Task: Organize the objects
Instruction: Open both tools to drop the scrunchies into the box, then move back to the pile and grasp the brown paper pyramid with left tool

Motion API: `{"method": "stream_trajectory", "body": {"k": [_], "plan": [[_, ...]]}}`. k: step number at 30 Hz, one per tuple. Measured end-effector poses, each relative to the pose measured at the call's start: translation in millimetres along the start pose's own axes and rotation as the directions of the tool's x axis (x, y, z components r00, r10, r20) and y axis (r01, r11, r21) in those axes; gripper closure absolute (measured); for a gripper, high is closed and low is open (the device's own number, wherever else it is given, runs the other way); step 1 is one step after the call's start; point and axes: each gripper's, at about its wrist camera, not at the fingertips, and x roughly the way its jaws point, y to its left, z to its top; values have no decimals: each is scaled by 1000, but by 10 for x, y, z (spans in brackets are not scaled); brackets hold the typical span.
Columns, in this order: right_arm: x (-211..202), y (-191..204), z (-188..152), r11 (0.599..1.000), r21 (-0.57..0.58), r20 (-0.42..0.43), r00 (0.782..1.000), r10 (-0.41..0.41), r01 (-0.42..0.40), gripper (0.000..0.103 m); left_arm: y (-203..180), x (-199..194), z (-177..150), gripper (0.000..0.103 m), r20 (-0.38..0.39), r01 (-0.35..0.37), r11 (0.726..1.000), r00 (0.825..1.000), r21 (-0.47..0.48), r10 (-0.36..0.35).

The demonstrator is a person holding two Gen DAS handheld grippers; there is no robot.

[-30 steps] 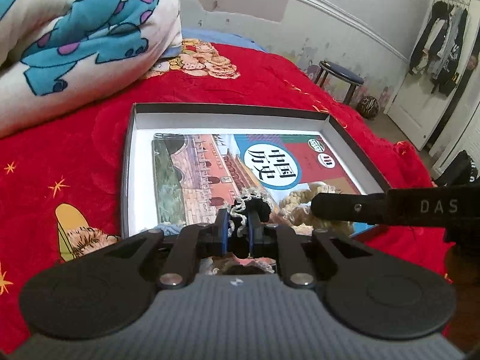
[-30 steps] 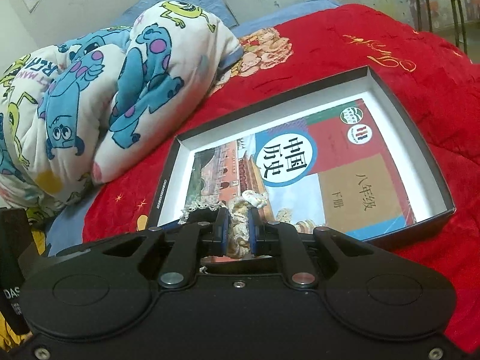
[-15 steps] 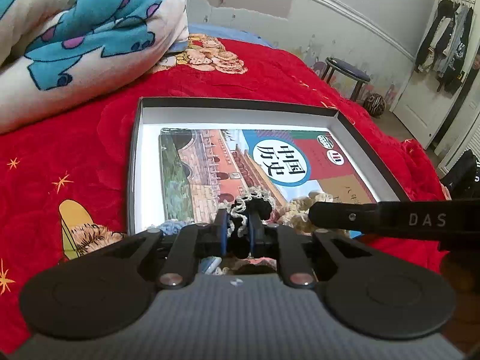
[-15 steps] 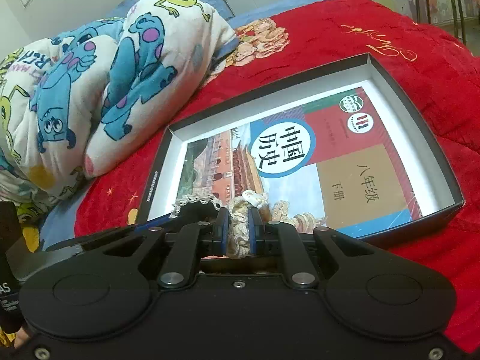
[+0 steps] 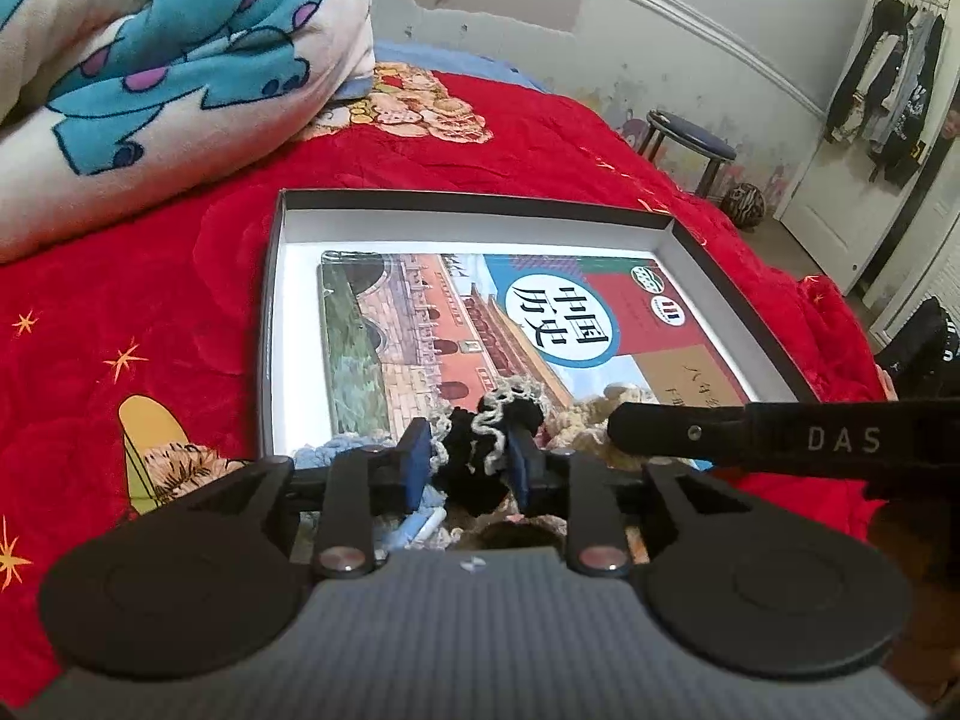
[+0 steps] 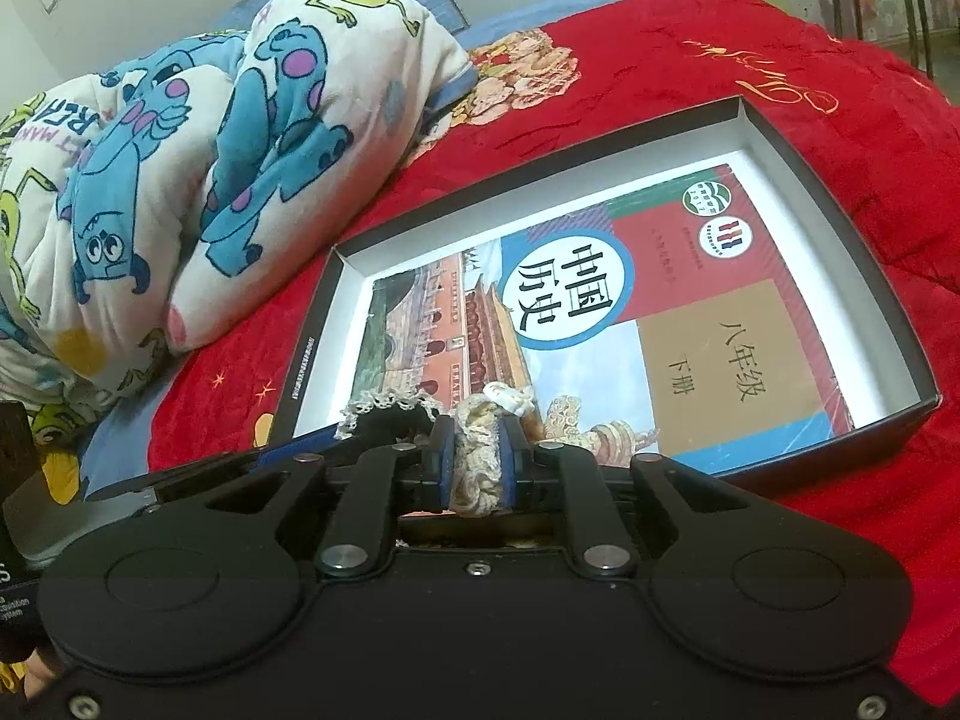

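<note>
A shallow black box with a white inside (image 5: 273,276) (image 6: 888,360) lies on the red bedspread and holds a history textbook (image 5: 456,324) (image 6: 606,312). My left gripper (image 5: 469,462) stands at the box's near edge; its jaws stand a little apart around a black scrunchie with pale lace trim (image 5: 480,450). My right gripper (image 6: 477,461) is shut on a cream lace scrunchie (image 6: 477,468), also at the near edge. The right gripper's finger (image 5: 750,435) crosses the left wrist view. The black scrunchie shows to the left in the right wrist view (image 6: 390,414).
A folded cartoon-print quilt (image 5: 150,60) (image 6: 210,150) lies beyond the box to the left. A blue knitted item (image 5: 354,450) lies under my left gripper. A stool (image 5: 690,147) and a door with hanging clothes (image 5: 888,78) are past the bed.
Both grippers have moved closer over the box's near edge. The left gripper's jaws have widened around the black scrunchie. The right gripper keeps its grip on the cream scrunchie.
</note>
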Motion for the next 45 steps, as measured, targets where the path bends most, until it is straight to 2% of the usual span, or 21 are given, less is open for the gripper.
{"method": "stream_trajectory", "body": {"k": [5, 12, 16, 18, 21, 26, 33, 37, 41, 45], "plan": [[-60, 0, -8, 1000, 4, 15, 1000, 12, -12, 80, 15, -120, 18, 39, 22, 22, 1000, 1000, 14, -23], [-243, 34, 18, 999, 2, 72, 997, 38, -38, 64, 109, -308, 100, 34, 89, -9, 1000, 996, 4, 9], [-457, 121, 54, 999, -25, 126, 992, 32, -29, 62, 169, -471, 185, 32, 143, -33, 999, 989, -3, 33], [-616, 179, 71, 999, -42, 162, 986, 35, -29, 58, 164, -595, 223, 26, 173, -37, 999, 984, 8, 36], [-864, 284, 99, 998, -70, 213, 977, 20, -5, 55, 134, -813, 284, 20, 223, -25, 999, 975, 34, 17], [-1253, 410, 124, 997, -77, 288, 957, -7, 30, 53, 67, -1188, 353, 16, 300, -17, 998, 954, 65, -3], [-1720, 588, 39, 993, -85, 369, 929, -43, 80, 51, -11, -1623, 361, 14, 347, -30, 997, 938, 78, 1], [-1930, 741, -92, 990, -95, 408, 911, -60, 108, 49, -15, -1816, 288, 13, 359, -28, 995, 933, 91, -7], [-2056, 917, -322, 980, -82, 466, 876, -122, 180, 47, -12, -1921, 192, 13, 349, -42, 993, 937, 110, 1], [-2067, 1071, -524, 978, -97, 471, 874, -119, 185, 47, -2, -1955, 55, 13, 334, -33, 992, 943, 126, -11]]}}
